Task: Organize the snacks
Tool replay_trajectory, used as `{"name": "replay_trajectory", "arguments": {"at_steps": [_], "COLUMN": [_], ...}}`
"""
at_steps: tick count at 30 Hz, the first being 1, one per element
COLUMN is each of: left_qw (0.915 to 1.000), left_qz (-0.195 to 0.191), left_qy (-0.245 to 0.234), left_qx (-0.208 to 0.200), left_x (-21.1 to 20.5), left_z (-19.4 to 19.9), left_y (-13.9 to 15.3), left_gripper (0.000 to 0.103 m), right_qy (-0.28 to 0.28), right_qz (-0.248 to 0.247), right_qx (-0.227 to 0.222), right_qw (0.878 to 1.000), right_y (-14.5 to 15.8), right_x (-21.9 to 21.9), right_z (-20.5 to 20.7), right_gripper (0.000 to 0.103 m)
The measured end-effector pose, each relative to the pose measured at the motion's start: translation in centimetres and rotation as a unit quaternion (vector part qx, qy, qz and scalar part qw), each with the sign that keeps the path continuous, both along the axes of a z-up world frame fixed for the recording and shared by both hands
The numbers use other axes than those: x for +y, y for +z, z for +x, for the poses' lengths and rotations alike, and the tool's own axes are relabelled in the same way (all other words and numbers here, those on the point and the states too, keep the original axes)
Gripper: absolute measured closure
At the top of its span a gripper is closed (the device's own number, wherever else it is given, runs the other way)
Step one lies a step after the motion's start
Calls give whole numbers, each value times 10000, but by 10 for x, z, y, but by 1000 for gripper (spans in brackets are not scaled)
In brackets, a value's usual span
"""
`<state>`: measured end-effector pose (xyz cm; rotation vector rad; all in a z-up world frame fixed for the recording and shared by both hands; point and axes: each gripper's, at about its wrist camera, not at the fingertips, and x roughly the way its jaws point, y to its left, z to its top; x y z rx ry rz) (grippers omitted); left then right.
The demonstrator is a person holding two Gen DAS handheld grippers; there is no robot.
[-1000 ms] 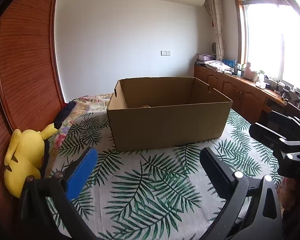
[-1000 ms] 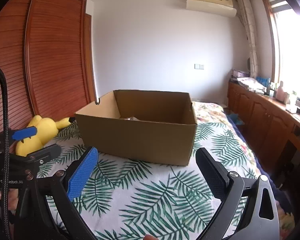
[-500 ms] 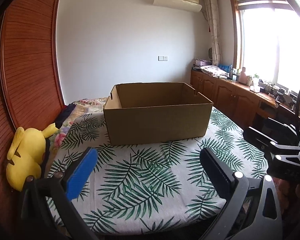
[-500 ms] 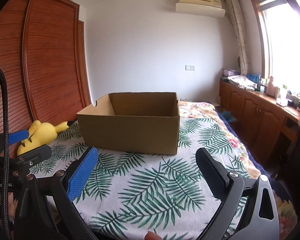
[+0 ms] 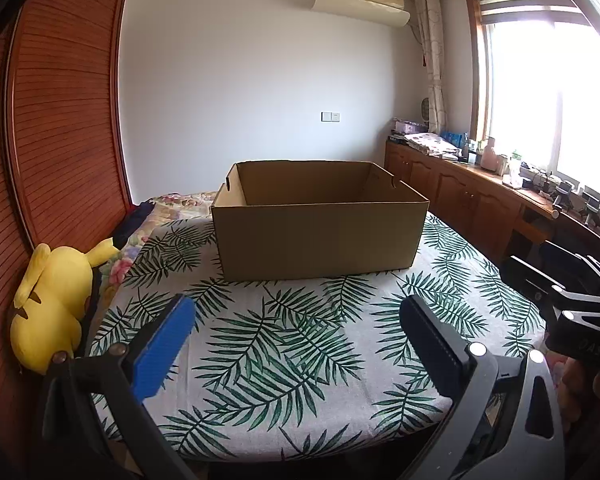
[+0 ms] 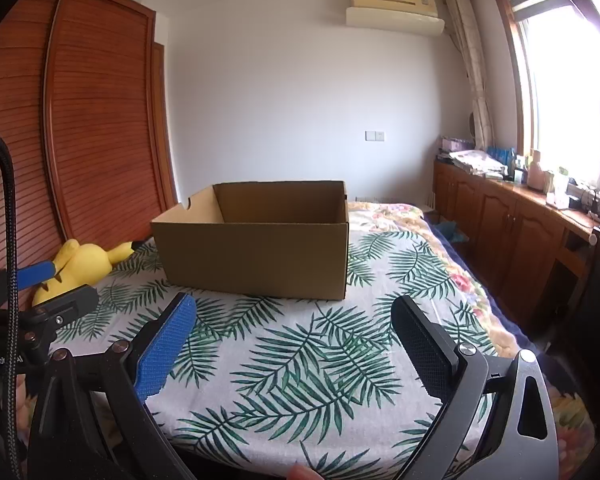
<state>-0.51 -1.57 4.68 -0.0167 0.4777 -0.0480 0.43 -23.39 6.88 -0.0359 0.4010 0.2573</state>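
facing a cardboard box (image 5: 320,236) on the leaf-print bedspread (image 5: 300,352), both tongs (image 5: 296,324) (image 6: 292,320) gape apart, empty.

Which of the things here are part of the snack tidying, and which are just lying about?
Part of the job:
cardboard box, open-topped, on the leaf-print cover
left gripper, open and empty
right gripper, open and empty

Just lying about:
yellow plush toy
clutter on the wooden cabinets

No snacks show.

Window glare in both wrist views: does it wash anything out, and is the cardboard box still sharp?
Left wrist view: window blown white, cardboard box clear, its near wall shaded. Right wrist view: window also overexposed, box sharp; wardrobe edges bow from fisheye.
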Motion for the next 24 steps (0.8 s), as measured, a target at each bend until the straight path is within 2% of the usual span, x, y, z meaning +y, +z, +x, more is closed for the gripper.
{"name": "replay_trajectory", "arguments": {"at_steps": [24], "left_qw": [10000], "left_qz": [25], "left_qy": [36], "left_qx": [-72], "left_x": [-1], "left_z": [-5], "left_y": [1], "left_gripper": [0], "right_qy": [-23], "right_qz": [32], "right_qx": [10], "right_qw": [10000], "right_y": [-3], "right_x": [0], "right_z": [0], "right_gripper": [4]}}
